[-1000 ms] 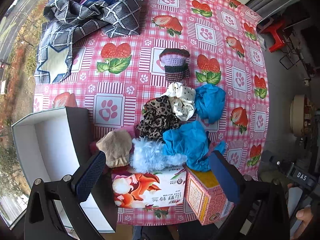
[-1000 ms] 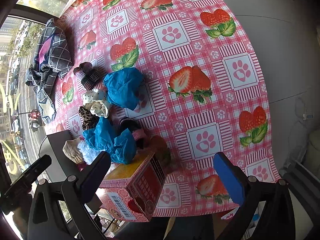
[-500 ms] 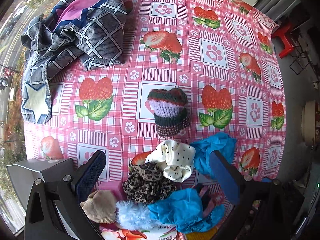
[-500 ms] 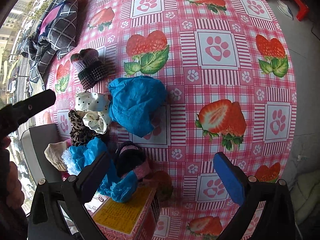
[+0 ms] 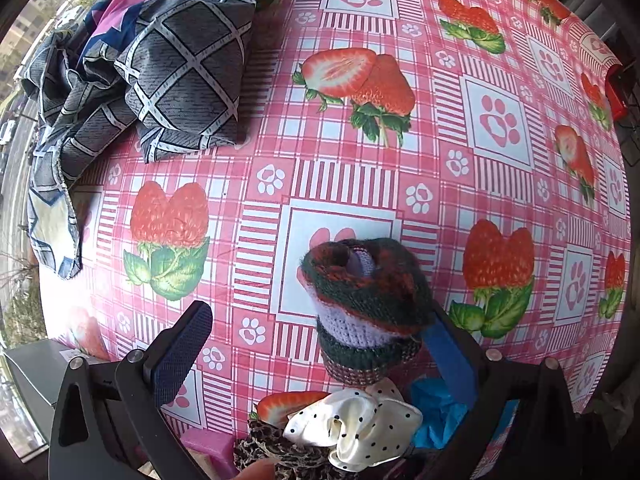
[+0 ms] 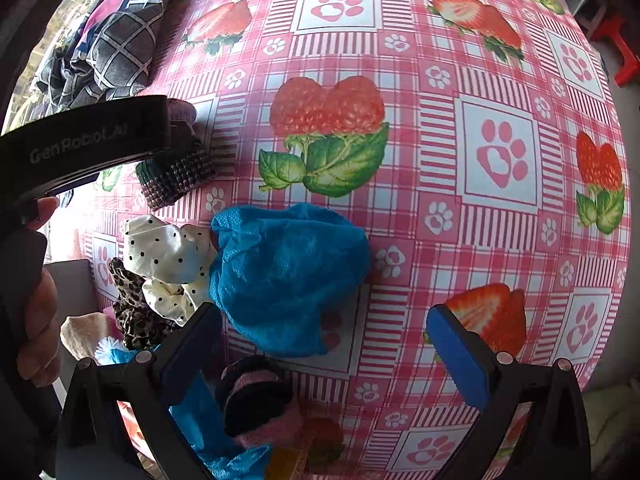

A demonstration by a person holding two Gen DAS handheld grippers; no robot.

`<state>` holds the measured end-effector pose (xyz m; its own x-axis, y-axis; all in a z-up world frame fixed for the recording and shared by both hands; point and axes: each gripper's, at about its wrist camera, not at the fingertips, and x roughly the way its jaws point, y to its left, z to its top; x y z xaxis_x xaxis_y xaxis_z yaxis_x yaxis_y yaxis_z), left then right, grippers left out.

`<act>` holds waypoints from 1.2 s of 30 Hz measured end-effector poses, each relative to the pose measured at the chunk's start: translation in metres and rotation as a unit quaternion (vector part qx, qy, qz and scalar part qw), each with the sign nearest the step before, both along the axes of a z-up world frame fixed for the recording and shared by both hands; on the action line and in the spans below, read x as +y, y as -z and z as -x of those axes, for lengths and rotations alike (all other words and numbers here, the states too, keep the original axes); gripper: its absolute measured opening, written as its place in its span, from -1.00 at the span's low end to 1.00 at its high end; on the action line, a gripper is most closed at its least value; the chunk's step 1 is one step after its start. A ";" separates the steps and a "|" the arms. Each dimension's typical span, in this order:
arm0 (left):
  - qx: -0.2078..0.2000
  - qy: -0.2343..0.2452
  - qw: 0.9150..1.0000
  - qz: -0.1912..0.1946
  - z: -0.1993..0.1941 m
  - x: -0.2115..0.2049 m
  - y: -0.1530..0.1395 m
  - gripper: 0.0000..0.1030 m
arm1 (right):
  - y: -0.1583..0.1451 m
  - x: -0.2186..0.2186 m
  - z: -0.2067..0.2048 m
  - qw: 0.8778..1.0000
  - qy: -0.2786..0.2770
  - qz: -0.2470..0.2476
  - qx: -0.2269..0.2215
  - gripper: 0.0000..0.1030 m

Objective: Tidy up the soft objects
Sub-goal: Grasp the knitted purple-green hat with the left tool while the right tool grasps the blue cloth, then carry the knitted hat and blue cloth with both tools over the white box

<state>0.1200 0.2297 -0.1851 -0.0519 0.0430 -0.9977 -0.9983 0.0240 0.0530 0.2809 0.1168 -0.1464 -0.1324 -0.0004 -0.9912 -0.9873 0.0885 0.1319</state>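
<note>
A striped knitted piece in green, lilac and brown (image 5: 366, 312) stands on the strawberry tablecloth. My left gripper (image 5: 316, 352) is open around it, its right finger (image 5: 448, 354) touching the knit and its left finger (image 5: 182, 350) well apart. A white polka-dot scrunchie (image 5: 352, 428) and a leopard scrunchie (image 5: 276, 454) lie just below. In the right wrist view my right gripper (image 6: 328, 348) is open over a crumpled blue cloth (image 6: 284, 276); a black and pink knitted piece (image 6: 256, 400) lies under it. The knitted piece (image 6: 176, 172) shows beside the left gripper's body (image 6: 84, 140).
A crumpled grey checked cloth (image 5: 140, 68) lies at the table's far left. A grey box (image 5: 36, 376) stands at the near left edge, with a beige soft piece (image 6: 80, 334) and more blue cloth (image 6: 200, 412) near it. A red stool (image 6: 618, 52) is beyond the table.
Both grippers have moved forward over the table. The left one has come down around the knitted piece; the right one has closed in on the blue cloth. The boxes at the front have dropped out of view.
</note>
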 end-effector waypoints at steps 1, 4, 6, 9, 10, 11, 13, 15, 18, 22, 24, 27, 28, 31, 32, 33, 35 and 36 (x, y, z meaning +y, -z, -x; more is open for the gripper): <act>-0.003 -0.002 1.000 0.003 0.000 0.001 0.004 0.96 | 0.003 0.003 0.001 1.000 -0.005 0.000 -0.002 1.00; -0.010 -0.004 1.000 0.009 -0.005 0.004 0.011 0.89 | 0.013 0.008 0.014 1.000 -0.012 0.000 0.000 1.00; -0.011 0.006 1.000 0.014 -0.009 0.007 0.014 0.81 | 0.017 0.014 0.016 1.000 -0.015 -0.001 -0.007 1.00; -0.029 0.018 0.999 0.028 -0.016 0.009 0.020 0.48 | 0.021 0.017 0.024 1.000 -0.020 -0.004 -0.012 0.73; -0.037 0.018 0.999 0.035 -0.018 0.009 0.021 0.29 | 0.021 0.018 0.026 1.000 -0.024 -0.004 -0.014 0.56; -0.050 0.018 0.998 0.041 -0.018 0.008 0.023 0.05 | 0.021 0.017 0.027 0.999 -0.029 0.000 -0.014 0.23; -0.060 0.019 0.997 0.046 -0.021 0.007 0.023 -0.14 | 0.022 0.018 0.032 0.999 -0.038 0.006 -0.012 0.03; -0.058 0.027 0.997 0.037 -0.023 0.005 0.019 -0.26 | 0.020 0.017 0.034 0.999 -0.039 0.001 -0.001 -0.18; -0.045 0.033 0.998 0.017 -0.023 -0.003 0.003 -0.30 | 0.009 0.013 0.029 0.999 -0.028 -0.013 0.010 -0.26; -0.047 0.039 0.998 -0.005 -0.022 -0.013 -0.022 -0.30 | -0.010 0.006 0.010 0.999 -0.001 -0.030 0.024 -0.26; -0.048 0.050 0.997 -0.015 -0.026 -0.021 -0.035 -0.30 | -0.019 0.001 0.000 0.999 0.018 -0.032 0.031 -0.26; -0.039 0.076 0.996 -0.029 -0.038 -0.033 -0.052 -0.30 | -0.033 -0.009 -0.017 0.998 0.037 -0.038 0.036 -0.26; -0.039 0.085 0.995 -0.033 -0.040 -0.038 -0.057 -0.30 | -0.037 -0.015 -0.022 0.998 0.041 -0.041 0.036 -0.26; -0.036 0.108 0.993 -0.038 -0.050 -0.053 -0.073 -0.30 | -0.046 -0.024 -0.040 0.997 0.050 -0.044 0.039 -0.26; -0.041 0.112 0.992 -0.036 -0.053 -0.058 -0.077 -0.30 | -0.049 -0.029 -0.044 0.997 0.054 -0.044 0.041 -0.26; -0.046 0.118 0.991 -0.034 -0.058 -0.062 -0.080 -0.30 | -0.053 -0.033 -0.049 0.996 0.060 -0.044 0.041 -0.26; -0.049 0.132 0.989 -0.037 -0.070 -0.073 -0.090 -0.30 | -0.060 -0.045 -0.075 0.996 0.070 -0.045 0.043 -0.26; -0.049 0.141 0.988 -0.039 -0.076 -0.079 -0.094 -0.30 | -0.064 -0.051 -0.078 0.995 0.073 -0.045 0.044 -0.26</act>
